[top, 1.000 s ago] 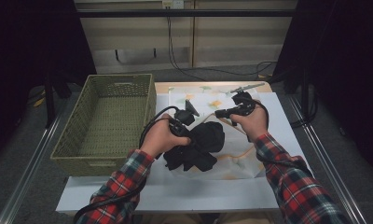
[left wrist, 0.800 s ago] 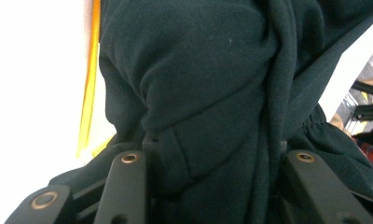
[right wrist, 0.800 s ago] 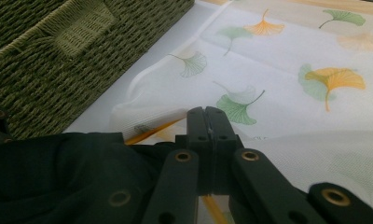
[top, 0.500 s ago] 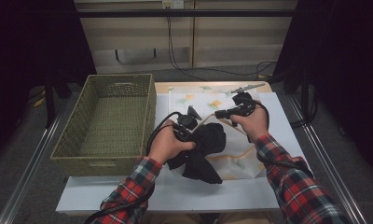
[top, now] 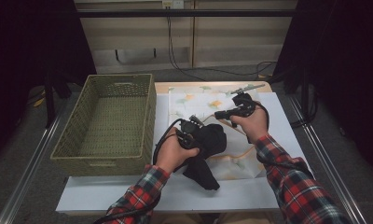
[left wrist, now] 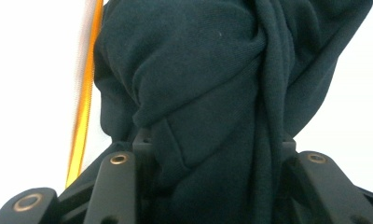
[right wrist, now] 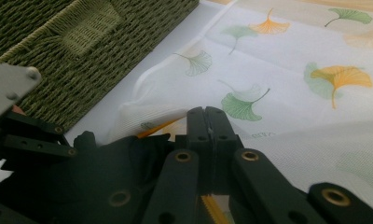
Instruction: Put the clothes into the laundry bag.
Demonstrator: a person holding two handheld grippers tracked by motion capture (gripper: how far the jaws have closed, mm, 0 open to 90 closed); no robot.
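A dark cloth [top: 208, 156] lies bunched on a white cloth [top: 198, 100] printed with ginkgo leaves. My left gripper [top: 202, 135] points into the bundle from its left side. In the left gripper view the dark cloth [left wrist: 198, 93] fills the gap between the jaws of the left gripper [left wrist: 215, 144], which have just been opening. My right gripper [top: 219, 114] sits behind the bundle. In the right gripper view its jaws [right wrist: 206, 114] are pressed together, and the orange hem of the white cloth [right wrist: 292, 116] runs into them beside the dark cloth [right wrist: 105, 177].
A green wicker basket [top: 100, 161] stands at the left of the white table [top: 128, 196], and its wall [right wrist: 82, 46] rises close behind the right gripper. Cables lie on the floor beyond the table.
My left hand has come down and nearer the front edge with the dark cloth, and a flap of the cloth now trails toward that edge. The right hand has kept still.
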